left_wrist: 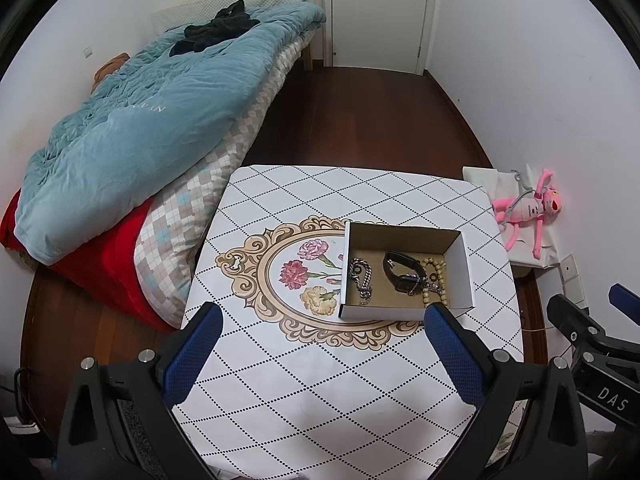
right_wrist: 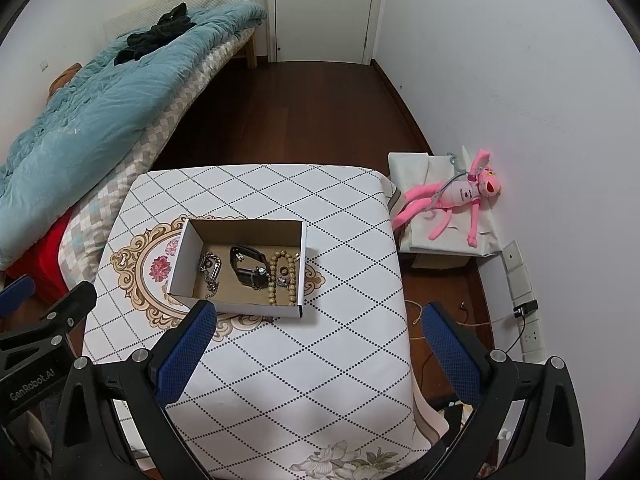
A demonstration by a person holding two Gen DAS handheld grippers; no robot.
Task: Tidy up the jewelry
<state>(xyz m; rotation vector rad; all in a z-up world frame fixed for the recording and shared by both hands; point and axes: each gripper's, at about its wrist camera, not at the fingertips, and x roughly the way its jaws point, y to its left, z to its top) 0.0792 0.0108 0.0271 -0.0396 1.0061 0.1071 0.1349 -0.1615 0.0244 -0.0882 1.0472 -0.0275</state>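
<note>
A small open cardboard box (left_wrist: 464,276) (right_wrist: 178,266) stands on the table (left_wrist: 304,384) (right_wrist: 304,380). Inside lie a silver chain bracelet (left_wrist: 361,279) (right_wrist: 211,271), a black watch (left_wrist: 402,274) (right_wrist: 248,266), a beige bead bracelet (left_wrist: 434,282) (right_wrist: 285,282) and small rings (right_wrist: 283,276). My left gripper (left_wrist: 323,324) is open and empty, above the table just in front of the box. My right gripper (right_wrist: 318,322) is open and empty, in front of and to the right of the box.
A bed with a blue quilt (left_wrist: 132,128) (right_wrist: 88,116) is to the left of the table. A pink plush toy (left_wrist: 528,208) (right_wrist: 452,196) lies on a low white stand at the right wall. Power strips and cables (right_wrist: 524,308) sit by the right wall. A door (left_wrist: 380,12) is far ahead.
</note>
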